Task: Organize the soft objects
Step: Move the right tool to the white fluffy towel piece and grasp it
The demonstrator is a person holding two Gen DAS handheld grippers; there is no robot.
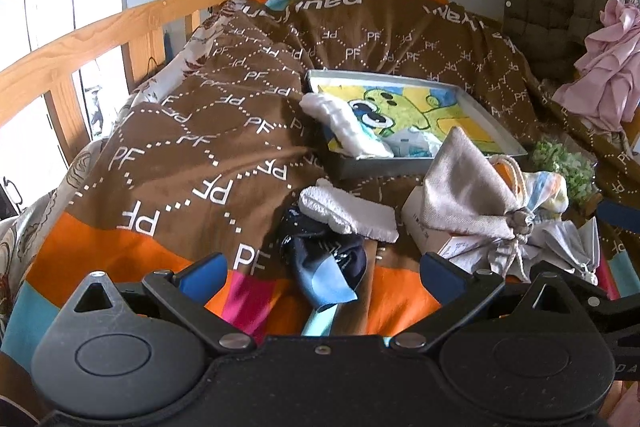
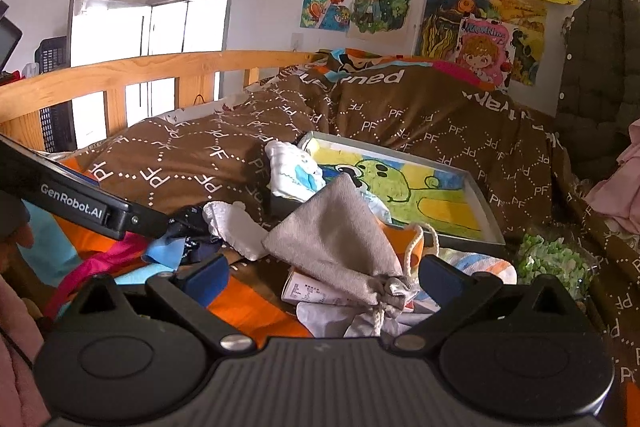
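Lying on the brown blanket [image 1: 192, 131], a navy sock [image 1: 328, 259] is framed by the left gripper [image 1: 324, 273], its jaws spread. A grey pouch [image 2: 340, 227] is framed by the right gripper [image 2: 324, 273], jaws likewise spread and empty.

Matt woven grey cloth pouch [image 2: 340, 227] between right jaws; ribbed white sock [image 1: 352, 213] ahead of left jaws. Soft fleece blanket [image 1: 208, 115], smooth grey tray [image 1: 492, 119] beyond, glossy wood rail [image 1: 100, 31].

Your left gripper [image 1: 322, 277] and right gripper [image 2: 324, 275] share black linkage arms, blue finger pads [image 1: 202, 277], silver pivot screws; "GenRobot.AI" lettering at nine o'clock.
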